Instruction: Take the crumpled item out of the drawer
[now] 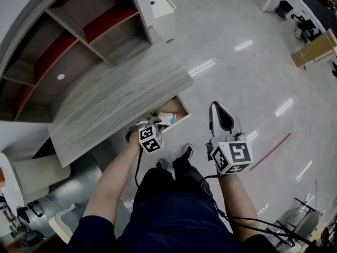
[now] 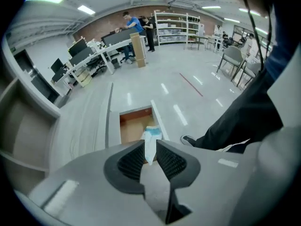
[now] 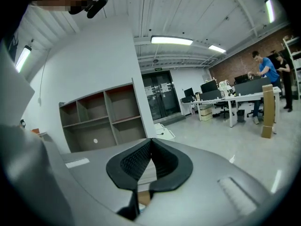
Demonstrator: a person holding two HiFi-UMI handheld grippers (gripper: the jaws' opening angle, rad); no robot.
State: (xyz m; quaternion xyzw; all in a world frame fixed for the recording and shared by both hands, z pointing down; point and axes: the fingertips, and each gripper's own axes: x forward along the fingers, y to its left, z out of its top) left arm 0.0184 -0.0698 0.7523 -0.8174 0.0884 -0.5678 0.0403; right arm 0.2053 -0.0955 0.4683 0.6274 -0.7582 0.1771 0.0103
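Note:
Under the grey wooden tabletop (image 1: 116,101) a drawer (image 1: 185,111) stands pulled out; its brown inside (image 2: 132,127) shows in the left gripper view. A crumpled white and blue item (image 2: 152,135) rises from the drawer, its lower end pinched between the ribbed pads. My left gripper (image 2: 150,144) is shut on it, held just over the drawer's front (image 1: 151,123). The item (image 1: 167,118) peeks out beside that gripper in the head view. My right gripper (image 1: 218,107) is shut on nothing, held over the bare floor to the right of the drawer, and its jaws (image 3: 150,141) point towards the shelves.
A shelf unit (image 1: 79,41) with open compartments stands behind the tabletop. The person's shoes (image 1: 186,151) stand on the floor right at the drawer. Desks with people (image 2: 131,27) are far across the room. A cardboard box (image 1: 316,49) sits at the far right.

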